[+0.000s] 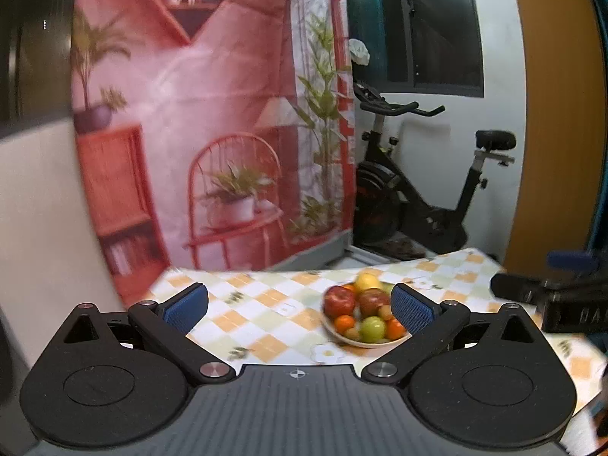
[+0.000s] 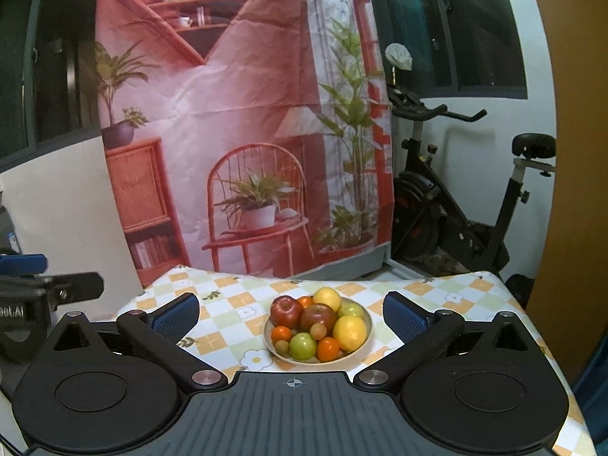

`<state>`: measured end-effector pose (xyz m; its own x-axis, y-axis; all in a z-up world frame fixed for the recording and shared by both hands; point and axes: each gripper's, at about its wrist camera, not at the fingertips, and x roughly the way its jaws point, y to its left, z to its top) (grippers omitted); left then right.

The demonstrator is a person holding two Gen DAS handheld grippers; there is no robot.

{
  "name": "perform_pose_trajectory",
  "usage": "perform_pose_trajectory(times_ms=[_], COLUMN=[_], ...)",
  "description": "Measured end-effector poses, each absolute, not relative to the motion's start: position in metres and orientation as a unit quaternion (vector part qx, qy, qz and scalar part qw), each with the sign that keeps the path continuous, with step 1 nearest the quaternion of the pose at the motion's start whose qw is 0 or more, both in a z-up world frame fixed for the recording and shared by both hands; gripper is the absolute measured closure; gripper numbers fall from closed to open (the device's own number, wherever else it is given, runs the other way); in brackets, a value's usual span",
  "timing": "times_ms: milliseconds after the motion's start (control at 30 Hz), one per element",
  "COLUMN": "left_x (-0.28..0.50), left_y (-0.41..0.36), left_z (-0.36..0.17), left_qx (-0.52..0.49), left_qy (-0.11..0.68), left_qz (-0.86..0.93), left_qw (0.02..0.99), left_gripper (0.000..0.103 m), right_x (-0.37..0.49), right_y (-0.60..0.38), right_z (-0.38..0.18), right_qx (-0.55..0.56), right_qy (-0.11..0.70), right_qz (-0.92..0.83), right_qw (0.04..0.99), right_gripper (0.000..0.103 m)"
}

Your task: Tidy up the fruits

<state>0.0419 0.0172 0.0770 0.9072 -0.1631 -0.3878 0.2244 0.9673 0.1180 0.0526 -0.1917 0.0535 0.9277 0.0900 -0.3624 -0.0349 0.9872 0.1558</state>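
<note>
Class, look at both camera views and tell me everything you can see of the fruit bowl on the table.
The bowl is shallow, round and pale cream, with a smooth look like ceramic or plastic. It sits upright on the checked tablecloth, near a printed flower. It is heaped full: two red apples, two yellow lemon-like fruits, green apples, small oranges and a few little pale round fruits. Only its rim and near wall show. Neither open gripper touches it.

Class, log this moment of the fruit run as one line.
left tool open, empty | right tool open, empty | fruit piled in bowl | table
</note>
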Motion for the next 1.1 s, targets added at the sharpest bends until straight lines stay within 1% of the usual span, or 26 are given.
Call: perform_pose_trajectory(times_ms=[133, 533, 1100], left_x=[0.031, 0.03, 0.028], left_y=[0.012, 0.021, 0.022], left_z=[0.08, 0.072, 0.074], left_qx=[0.11, 0.075, 0.05], left_qy=[0.178, 0.203, 0.197], left_qz=[-0.09, -0.105, -0.104], left_qw=[0.974, 0.971, 0.974], left_gripper=[0.0, 0.0, 0.0], right_x=[0.047, 0.042, 0.041], right_y=[-0.196, -0.195, -0.197], right_z=[0.053, 0.048, 0.047], right_qx=[0.078, 0.083, 0.082], right_qy=[0.187, 0.189, 0.19], right_qz=[0.026, 0.035, 0.031], right_qw=[0.979, 0.978, 0.978], right_gripper=[0.001, 0.001, 0.001])
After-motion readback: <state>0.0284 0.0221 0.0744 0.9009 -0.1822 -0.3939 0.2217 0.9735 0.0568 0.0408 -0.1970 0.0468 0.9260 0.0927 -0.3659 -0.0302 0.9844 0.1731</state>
